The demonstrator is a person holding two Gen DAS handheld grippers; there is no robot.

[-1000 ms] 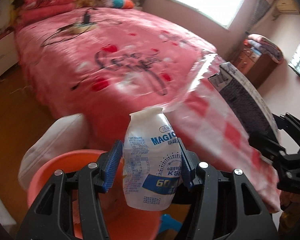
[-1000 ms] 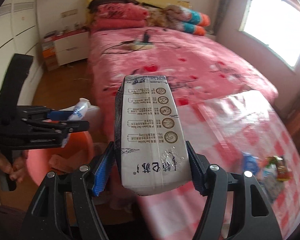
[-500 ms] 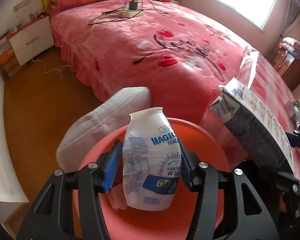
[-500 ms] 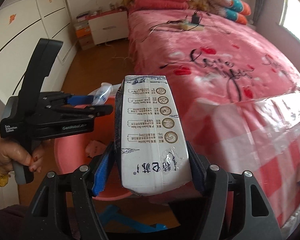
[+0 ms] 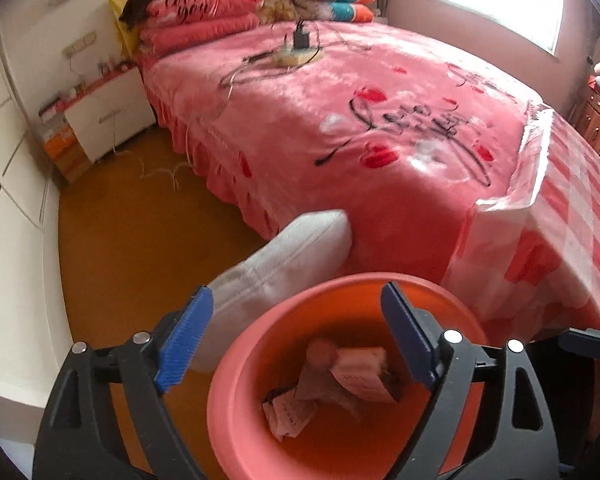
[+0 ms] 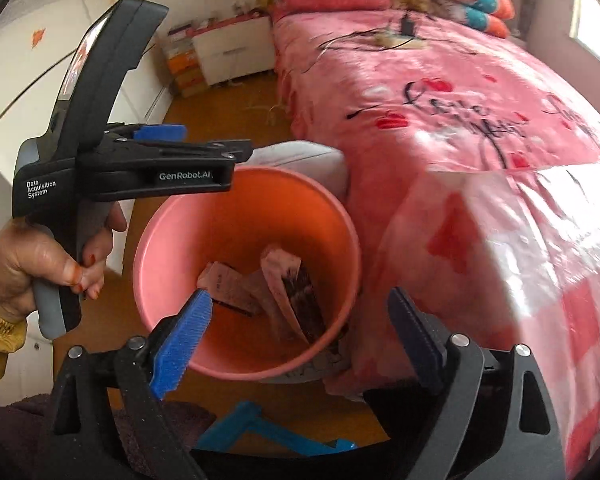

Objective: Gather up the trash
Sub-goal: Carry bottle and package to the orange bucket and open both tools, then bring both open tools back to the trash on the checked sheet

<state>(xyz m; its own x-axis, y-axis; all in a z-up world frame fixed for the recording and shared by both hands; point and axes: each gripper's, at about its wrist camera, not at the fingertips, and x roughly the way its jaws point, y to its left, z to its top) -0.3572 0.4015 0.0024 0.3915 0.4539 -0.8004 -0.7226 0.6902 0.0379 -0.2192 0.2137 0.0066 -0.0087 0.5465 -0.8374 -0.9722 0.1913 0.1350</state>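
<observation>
My left tongs (image 5: 296, 336) stand spread wide with nothing between the blue pads, poised over the near rim of the pink bucket (image 5: 236, 364). My right tongs (image 6: 300, 332) are likewise spread and hold nothing; the bucket's near rim lies between and just beyond their tips. The trash (image 6: 284, 292), crumpled packets and a carton, lies at the bottom of the bucket, below both pairs of tongs and touching neither. In the right wrist view the left tongs appear from the side, gripped by my left hand (image 6: 40, 264), their tips above the bucket's far-left rim. A white cushion (image 5: 284, 248) leans just behind the bucket, between it and the bed (image 5: 340, 120). Right of the bucket hangs a red-checked plastic cover (image 6: 520, 260). A blue stool (image 6: 260, 428) sits on the floor on the bucket's near side.
</observation>
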